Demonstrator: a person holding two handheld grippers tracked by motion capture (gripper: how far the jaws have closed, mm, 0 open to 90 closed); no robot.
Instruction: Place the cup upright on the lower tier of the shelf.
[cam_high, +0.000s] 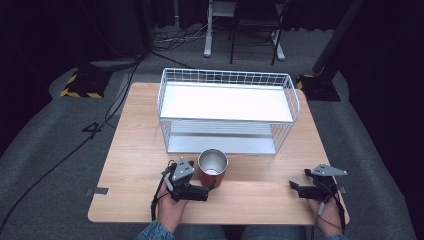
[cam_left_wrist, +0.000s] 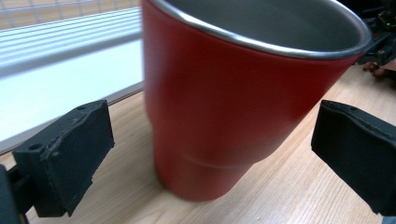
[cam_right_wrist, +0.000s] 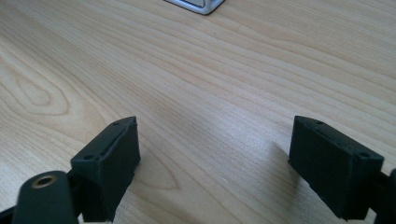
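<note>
Left gripper view has the red cup (cam_left_wrist: 233, 102) upright between the left gripper (cam_left_wrist: 212, 154)'s spread jaws, untouched. It stands near the table (cam_high: 135, 150)'s front edge; the right gripper (cam_right_wrist: 215, 163) gapes over bare wood by the front right corner.

In the left gripper view, the red cup (cam_left_wrist: 243, 107) is cut off by the top edge of the frame, so the far part of its steel rim is lost, and its surface is blurred from closeness. At the upper right corner, the right tongs (cam_left_wrist: 380, 42) are partly hidden behind the cup and cut by the frame edge. In the right gripper view, only a corner of the wire rack (cam_right_wrist: 196, 4) enters at the top edge. In the high view, the person's forearms are cut off at the bottom edge.
</note>
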